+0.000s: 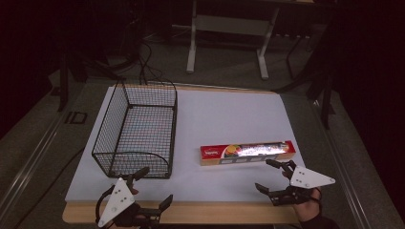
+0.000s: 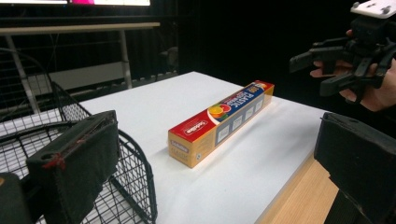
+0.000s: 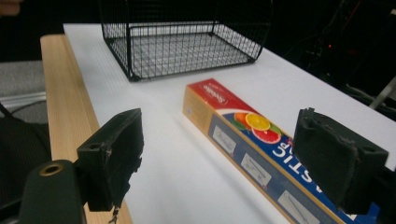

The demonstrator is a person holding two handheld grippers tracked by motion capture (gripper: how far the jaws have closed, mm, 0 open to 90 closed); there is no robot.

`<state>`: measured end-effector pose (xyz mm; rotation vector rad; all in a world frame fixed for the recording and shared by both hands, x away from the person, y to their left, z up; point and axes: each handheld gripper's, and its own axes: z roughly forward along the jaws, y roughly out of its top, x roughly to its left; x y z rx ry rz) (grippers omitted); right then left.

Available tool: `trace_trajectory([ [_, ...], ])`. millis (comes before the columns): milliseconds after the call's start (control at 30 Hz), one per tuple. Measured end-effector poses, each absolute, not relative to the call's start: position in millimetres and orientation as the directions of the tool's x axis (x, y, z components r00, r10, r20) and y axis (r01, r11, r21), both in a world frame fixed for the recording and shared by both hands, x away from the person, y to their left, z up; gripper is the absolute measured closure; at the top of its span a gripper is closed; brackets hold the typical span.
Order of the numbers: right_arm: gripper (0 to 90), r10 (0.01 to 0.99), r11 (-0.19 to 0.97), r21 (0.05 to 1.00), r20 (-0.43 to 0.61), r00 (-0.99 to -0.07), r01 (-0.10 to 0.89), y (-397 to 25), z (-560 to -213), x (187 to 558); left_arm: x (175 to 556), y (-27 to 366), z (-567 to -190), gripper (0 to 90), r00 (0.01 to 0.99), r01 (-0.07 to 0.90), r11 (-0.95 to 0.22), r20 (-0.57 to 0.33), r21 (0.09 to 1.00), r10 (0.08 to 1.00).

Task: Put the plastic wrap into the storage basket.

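Observation:
A long box of plastic wrap (image 1: pixel 247 152), red and blue with a fruit picture, lies flat on the white table cover to the right of a black wire basket (image 1: pixel 136 129). My left gripper (image 1: pixel 155 185) is open near the basket's front corner, above the table's front edge. My right gripper (image 1: pixel 264 174) is open just in front of the box's right end, not touching it. In the left gripper view the box (image 2: pixel 219 121) lies between the open jaws and farther off, with the right gripper (image 2: pixel 310 74) beyond it. The right gripper view has the box (image 3: pixel 247 144) close below its open jaws.
The empty basket (image 3: pixel 187 42) stands on the left part of the white cover (image 1: pixel 224 114). A strip of bare wooden table edge (image 1: pixel 191 211) runs along the front. Table legs and cables stand on the dark floor behind.

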<state>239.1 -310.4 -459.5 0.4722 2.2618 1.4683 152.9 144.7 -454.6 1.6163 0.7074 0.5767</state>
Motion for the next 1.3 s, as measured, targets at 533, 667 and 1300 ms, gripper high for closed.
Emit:
trace_trajectory([
  [533,10.3,0.451,0.428,0.895,-0.093,-0.888,0.124,-299,-450,237,153,140,-459,0.8,0.732,0.093,-0.114,0.01,0.989,0.682],
  [667,9.7,0.435,0.439,0.893,-0.114,-0.893,0.1,-297,-444,234,152,139,-459,0.8,0.738,0.091,-0.124,0.017,0.988,0.675],
  [1300,9.9,0.428,0.543,0.825,-0.114,-0.897,0.154,-296,-438,265,153,139,-460,0.8,0.748,0.091,-0.127,0.016,0.988,0.663],
])
